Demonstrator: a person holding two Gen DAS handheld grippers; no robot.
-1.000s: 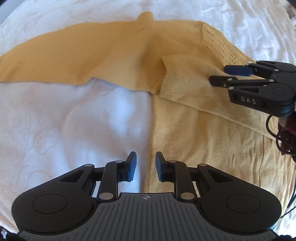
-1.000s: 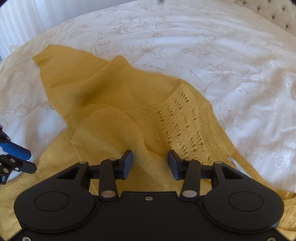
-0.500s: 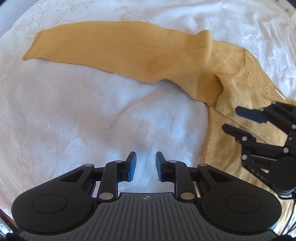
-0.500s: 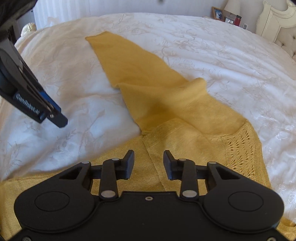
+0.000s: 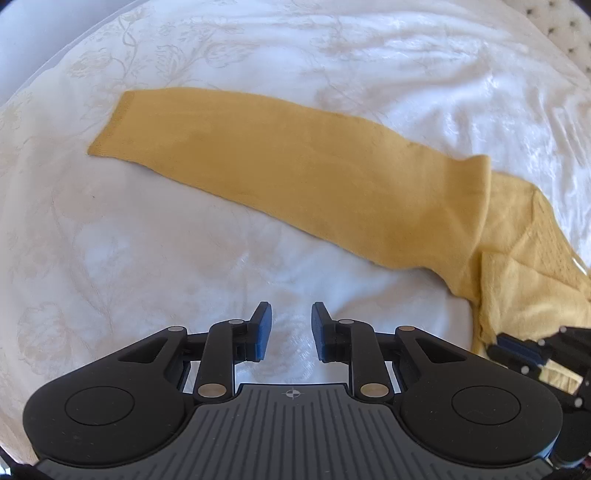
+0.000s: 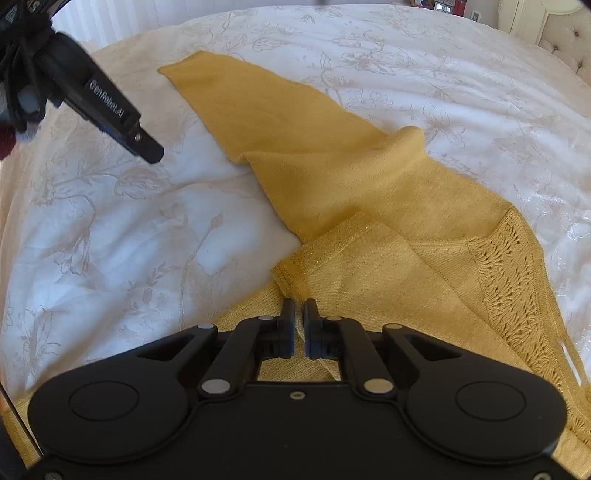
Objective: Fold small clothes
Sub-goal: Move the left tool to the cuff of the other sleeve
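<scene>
A mustard-yellow knit sweater (image 5: 314,177) lies on the white bedspread (image 5: 147,258), one long sleeve (image 6: 258,107) stretched out flat to the left. My left gripper (image 5: 291,328) hovers over bare bedspread in front of the sleeve, open with nothing between its pads. In the right wrist view it (image 6: 151,147) hangs at the upper left, apart from the cloth. My right gripper (image 6: 299,321) sits at the corner of a turned-over flap (image 6: 354,266) near the armpit. Its jaws are closing, with the flap's edge pinched between the pads.
The flowered bedspread (image 6: 461,110) spreads wide on all sides. A tufted headboard (image 6: 569,40) stands at the far right, and a pale ribbed wall or curtain (image 6: 110,18) runs behind the bed. The sweater's openwork band (image 6: 517,280) lies to the right of my right gripper.
My left gripper has slid left off the sweater's body to bare bedspread, bringing the whole sleeve into view. My right gripper's jaws have come together on the flap's edge.
</scene>
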